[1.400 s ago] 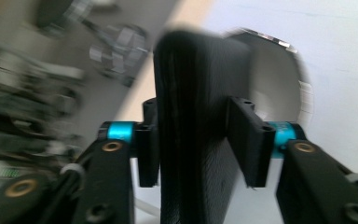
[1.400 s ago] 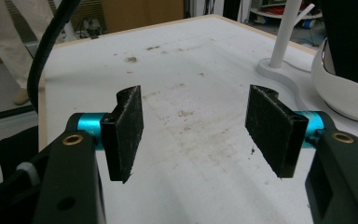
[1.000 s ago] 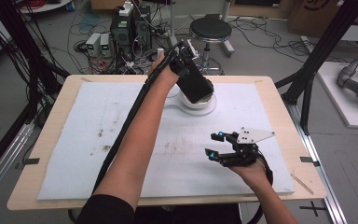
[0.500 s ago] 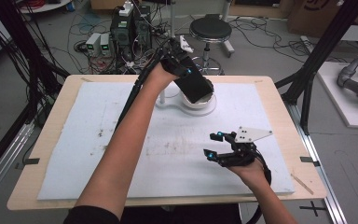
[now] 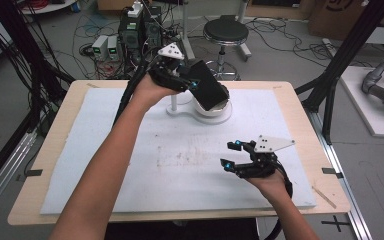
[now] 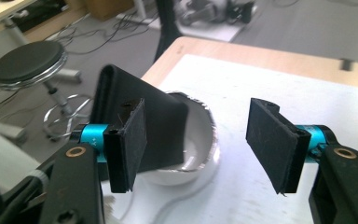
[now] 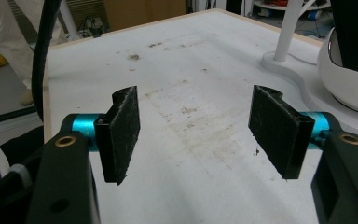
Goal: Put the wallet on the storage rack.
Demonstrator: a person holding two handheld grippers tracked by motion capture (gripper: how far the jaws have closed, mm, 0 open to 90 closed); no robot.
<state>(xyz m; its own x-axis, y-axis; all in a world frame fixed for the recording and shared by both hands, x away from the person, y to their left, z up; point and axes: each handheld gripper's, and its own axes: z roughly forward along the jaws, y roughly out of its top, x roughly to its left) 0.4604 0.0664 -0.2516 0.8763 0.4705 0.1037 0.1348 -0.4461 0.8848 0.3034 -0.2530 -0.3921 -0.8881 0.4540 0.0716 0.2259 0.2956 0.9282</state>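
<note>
A flat black object point(image 5: 211, 91) stands tilted in a white bowl point(image 5: 215, 111) at the back middle of the table. My left gripper point(image 5: 197, 80) hangs just left of it; its jaws have just been opening. In the left gripper view the left gripper point(image 6: 205, 135) stands open with nothing between its pads, and the black object point(image 6: 163, 116) leans in the bowl point(image 6: 212, 137) behind the left pad. My right gripper point(image 5: 230, 154) hovers open over the front right of the mat, empty. The right gripper view shows the right gripper point(image 7: 196, 130) above stained mat, with the bowl point(image 7: 349, 84) at the far right.
The bowl sits on a white base with a thin post point(image 5: 173, 102). A white foam mat point(image 5: 130, 150) covers the wooden table. Behind the table are a black stool point(image 5: 225, 30) and electronics boxes point(image 5: 130, 30). Black frame posts point(image 5: 330, 95) stand at the right.
My left hand has drawn back to the left, away from the bowl, with its jaws wider apart. The black object stays leaning in the bowl. The right hand has not moved.
</note>
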